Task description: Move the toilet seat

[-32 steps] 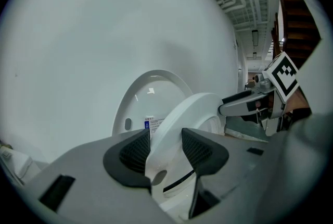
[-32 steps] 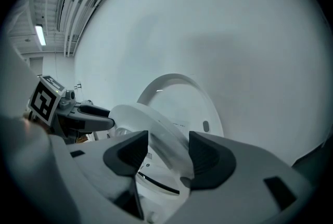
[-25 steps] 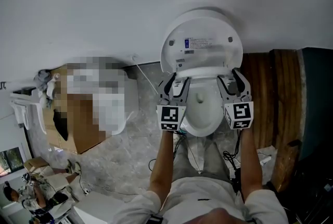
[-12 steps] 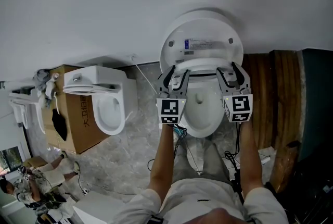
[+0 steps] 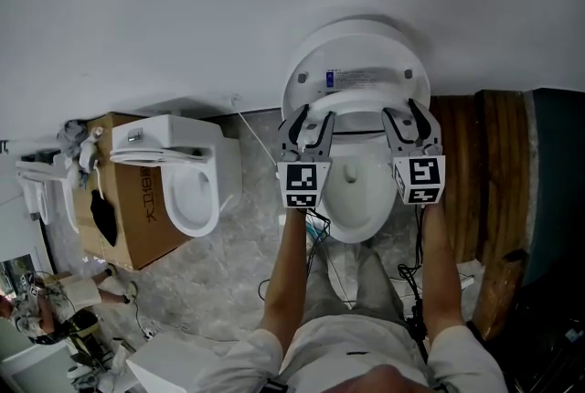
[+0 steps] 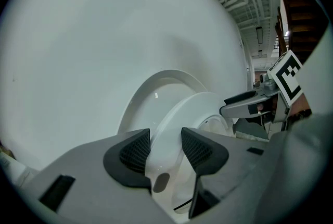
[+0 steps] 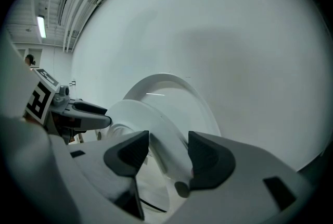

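Head view: toilet seat (image 5: 356,114) is tipped up off the bowl (image 5: 352,195), just below the raised lid (image 5: 356,53), with the left gripper (image 5: 309,124) and right gripper (image 5: 409,119) on either side of it.

Left gripper view: clamped tight on the seat's rim.

Right gripper view: jaws have just been squeezing in, and the rim's pinched between the pads.

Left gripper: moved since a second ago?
Yes. The left gripper has shifted up the head view, closer to the raised lid, which has stayed put. It is clamped on the toilet seat.
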Demonstrator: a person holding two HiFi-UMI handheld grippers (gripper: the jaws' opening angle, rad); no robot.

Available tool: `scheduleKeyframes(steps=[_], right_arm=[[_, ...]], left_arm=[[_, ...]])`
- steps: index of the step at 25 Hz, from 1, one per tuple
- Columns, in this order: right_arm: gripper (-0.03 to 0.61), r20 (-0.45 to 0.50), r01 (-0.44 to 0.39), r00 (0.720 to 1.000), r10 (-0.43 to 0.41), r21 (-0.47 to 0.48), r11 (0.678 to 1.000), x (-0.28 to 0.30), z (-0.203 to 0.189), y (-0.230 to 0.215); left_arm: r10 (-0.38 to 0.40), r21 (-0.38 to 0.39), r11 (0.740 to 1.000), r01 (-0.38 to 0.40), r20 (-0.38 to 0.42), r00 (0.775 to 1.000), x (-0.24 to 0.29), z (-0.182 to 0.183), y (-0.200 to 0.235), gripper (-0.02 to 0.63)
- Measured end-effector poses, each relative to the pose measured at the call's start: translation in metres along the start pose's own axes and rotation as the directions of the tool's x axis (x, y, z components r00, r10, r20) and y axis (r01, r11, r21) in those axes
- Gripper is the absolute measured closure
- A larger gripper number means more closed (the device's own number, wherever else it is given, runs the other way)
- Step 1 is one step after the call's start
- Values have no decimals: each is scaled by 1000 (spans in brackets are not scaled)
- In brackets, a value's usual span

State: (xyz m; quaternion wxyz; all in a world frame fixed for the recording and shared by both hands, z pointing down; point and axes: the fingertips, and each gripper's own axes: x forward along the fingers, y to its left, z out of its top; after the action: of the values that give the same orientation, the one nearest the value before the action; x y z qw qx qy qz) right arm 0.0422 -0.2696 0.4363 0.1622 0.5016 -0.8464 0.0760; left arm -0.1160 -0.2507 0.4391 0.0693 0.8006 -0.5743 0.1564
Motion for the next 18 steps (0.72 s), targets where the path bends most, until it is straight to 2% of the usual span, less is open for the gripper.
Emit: scheduleKeyframes(steps=[18], right_arm=[[325, 35, 11, 999, -12, 20, 1000, 34, 9, -15]], left_arm=[[41, 17, 999, -41, -12, 999, 34, 6, 15, 410]])
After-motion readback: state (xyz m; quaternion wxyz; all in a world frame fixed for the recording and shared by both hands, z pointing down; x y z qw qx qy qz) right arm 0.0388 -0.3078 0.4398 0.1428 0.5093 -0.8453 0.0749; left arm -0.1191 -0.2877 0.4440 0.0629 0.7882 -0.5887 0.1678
